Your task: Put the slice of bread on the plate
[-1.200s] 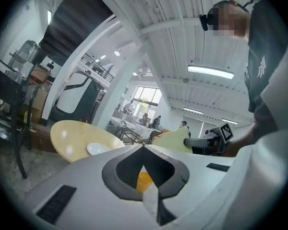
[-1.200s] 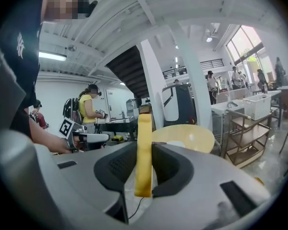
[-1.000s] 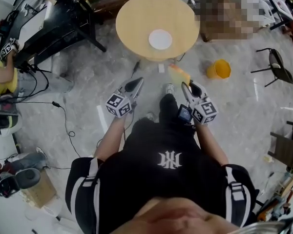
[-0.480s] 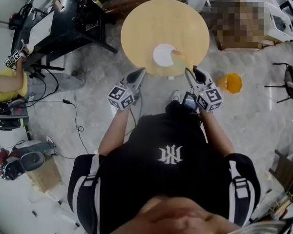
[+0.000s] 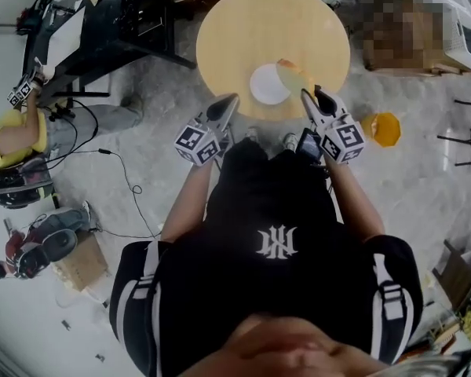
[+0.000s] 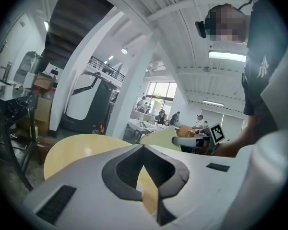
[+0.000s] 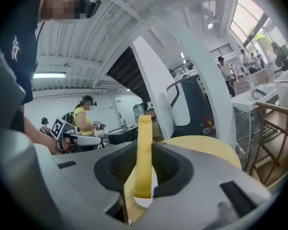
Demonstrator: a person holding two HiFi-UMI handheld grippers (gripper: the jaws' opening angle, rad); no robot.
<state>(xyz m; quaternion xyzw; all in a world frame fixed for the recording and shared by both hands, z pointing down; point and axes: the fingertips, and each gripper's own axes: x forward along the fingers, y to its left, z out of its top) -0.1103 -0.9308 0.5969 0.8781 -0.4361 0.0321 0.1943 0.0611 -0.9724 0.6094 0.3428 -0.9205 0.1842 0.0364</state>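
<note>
Presently the pale yellow slice of bread (image 5: 292,75) stands on edge, clamped between the fingers of the right gripper (image 5: 310,94). In the right gripper view the slice (image 7: 144,152) shows as a thin vertical strip, with one finger (image 7: 116,169) pressed to each flat face and its top rising clear above them. It hangs over the right rim of the round white plate (image 5: 265,85), and a patch of that plate (image 7: 143,203) shows white just under its lower edge. Whether bread and plate touch cannot be told.

The plate lies on the round pale-wood bench (image 5: 243,30), on the half nearer the person and a little to the right of the middle. No other thing lies on the bench top.

The left gripper (image 5: 229,100) is held level with the right one, at the near edge of the bench and to the left of the plate. Its fingers (image 6: 129,176) are clenched tip to tip with nothing between them; only bench wood shows through the gap behind the tips.

On the grey speckled floor to the right of the bench stands an orange-yellow bucket (image 5: 386,128). Far to the left is another person in a yellow top (image 5: 12,132), beside a black desk (image 5: 102,30) with dark cables (image 5: 118,187) trailing over the floor.
</note>
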